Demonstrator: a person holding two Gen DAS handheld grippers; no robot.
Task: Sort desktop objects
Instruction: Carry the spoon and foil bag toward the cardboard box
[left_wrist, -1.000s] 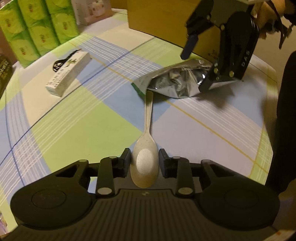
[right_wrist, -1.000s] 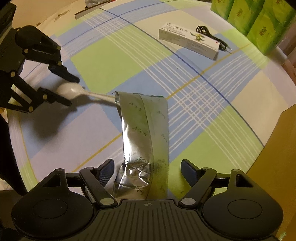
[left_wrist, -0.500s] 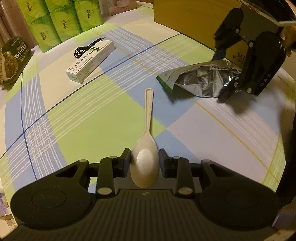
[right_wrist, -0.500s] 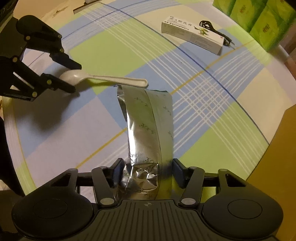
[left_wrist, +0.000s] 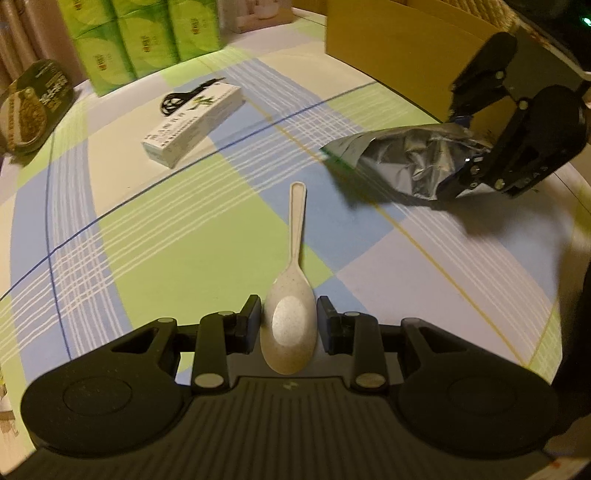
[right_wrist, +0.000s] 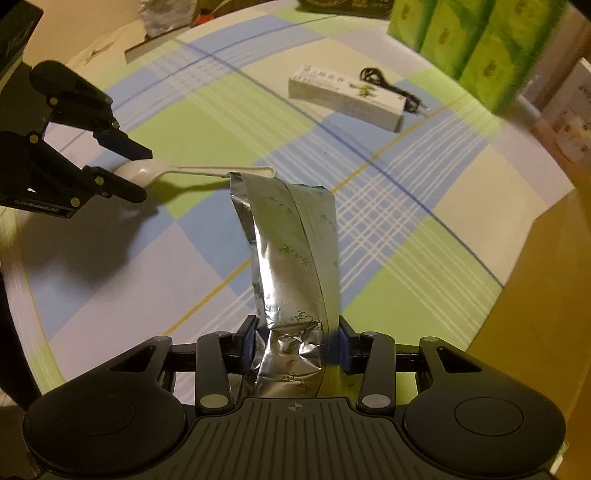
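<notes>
A speckled white spoon (left_wrist: 290, 325) sticks out forward from my left gripper (left_wrist: 290, 317), which is shut on its bowl and holds it above the plaid tablecloth (left_wrist: 155, 236). In the right wrist view the same spoon (right_wrist: 207, 170) sits in the left gripper (right_wrist: 136, 171) at the left. A silver foil pouch (right_wrist: 291, 251) with green print runs forward from my right gripper (right_wrist: 295, 343). Its jaws are closing, and the pads press on the pouch's crumpled end. In the left wrist view the pouch (left_wrist: 402, 158) hangs off the table in the right gripper (left_wrist: 458, 155).
A white carton (left_wrist: 194, 123) with a coiled black cable (left_wrist: 184, 98) on it lies further back. Green tissue packs (left_wrist: 140, 37) and a packaged food bowl (left_wrist: 33, 107) stand at the far edge. A cardboard box (left_wrist: 388, 48) stands behind the right gripper.
The right jaws closed from wide apart onto the pouch and raised it. The spoon's handle, once under the pouch's edge, now lies apart from it, held up by the left gripper.
</notes>
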